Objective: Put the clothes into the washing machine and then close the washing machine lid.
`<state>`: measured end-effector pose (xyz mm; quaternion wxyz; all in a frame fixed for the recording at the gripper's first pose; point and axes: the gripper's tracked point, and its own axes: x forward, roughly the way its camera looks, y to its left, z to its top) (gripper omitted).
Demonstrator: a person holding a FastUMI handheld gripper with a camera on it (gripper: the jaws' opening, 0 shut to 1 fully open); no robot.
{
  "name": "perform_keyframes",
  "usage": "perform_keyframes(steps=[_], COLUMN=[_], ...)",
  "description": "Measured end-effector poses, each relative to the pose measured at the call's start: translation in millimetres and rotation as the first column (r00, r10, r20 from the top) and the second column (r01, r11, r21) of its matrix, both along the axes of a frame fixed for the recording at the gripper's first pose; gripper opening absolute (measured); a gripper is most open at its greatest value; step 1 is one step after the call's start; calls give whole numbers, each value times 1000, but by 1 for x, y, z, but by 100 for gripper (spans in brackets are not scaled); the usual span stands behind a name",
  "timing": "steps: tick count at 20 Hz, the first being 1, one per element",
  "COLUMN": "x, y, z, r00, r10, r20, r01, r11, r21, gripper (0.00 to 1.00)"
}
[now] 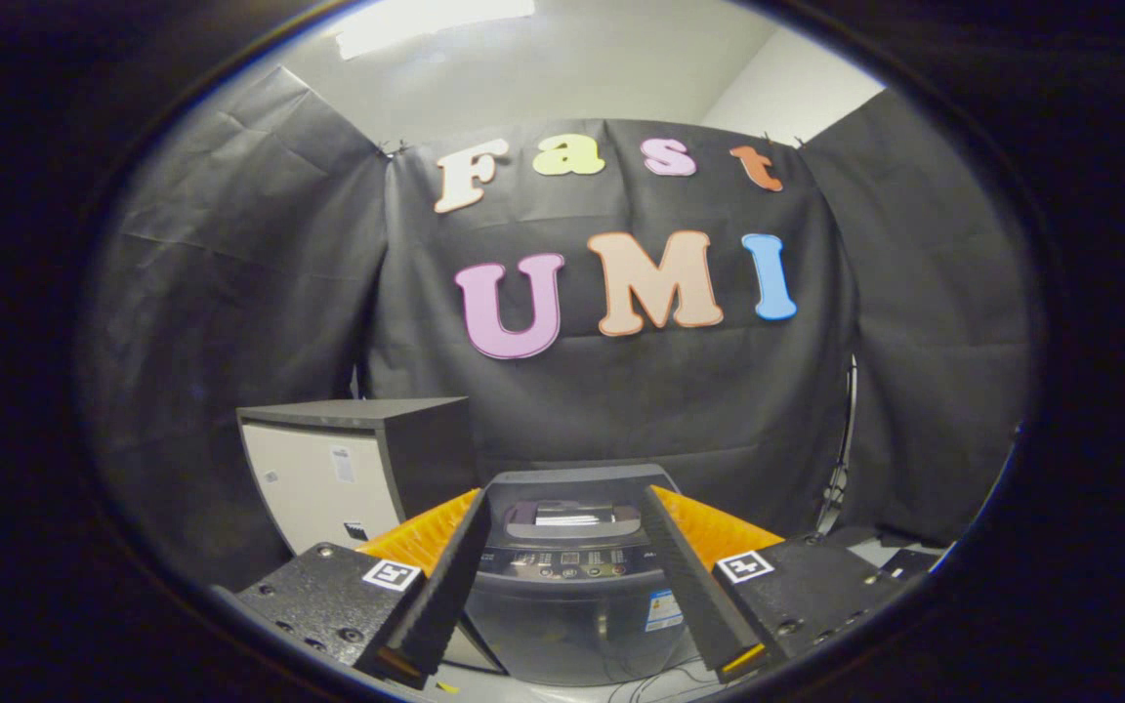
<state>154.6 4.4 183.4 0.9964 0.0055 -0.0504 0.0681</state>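
Note:
A grey top-loading washing machine (pixel 572 605) stands on the floor against the black cloth wall. It lies beyond my fingers and shows in the gap between them. Its control panel (pixel 567 563) faces me, with a small sticker on the front to the right. At its top something pale and something purplish (pixel 562 513) show below the back rim; I cannot tell whether that is the lid or clothes. My gripper (pixel 567 498) is open, its fingers spread wide with nothing between them, held well short of the machine.
A box-like cabinet (pixel 348 469) with a pale front and dark top stands left of the machine. Thin cables (pixel 665 683) lie on the floor before the machine. Another cable (pixel 841 459) hangs down the wall to the right.

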Motion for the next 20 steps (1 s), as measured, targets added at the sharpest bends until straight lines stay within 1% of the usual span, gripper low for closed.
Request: perform_keyframes(steps=[2, 3, 5, 8, 9, 13, 16, 20], x=[-8, -13, -18, -26, -27, -31, -30, -30], y=[-7, -10, 0, 0, 3, 5, 12, 10], z=[6, 5, 9, 14, 17, 14, 10, 8], r00=[1000, 1000, 998, 998, 996, 995, 991, 989], r10=[2, 4, 57, 69, 87, 102, 131, 144], r20=[18, 18, 17, 6, 7, -3, -23, -37], r01=[-2, -4, -58, -69, -87, -102, -130, -141], r11=[1000, 1000, 997, 994, 993, 994, 991, 987], r21=[-3, 22, 50, 80, 77, 49, 42, 75], gripper=[94, 94, 94, 94, 94, 94, 94, 95])
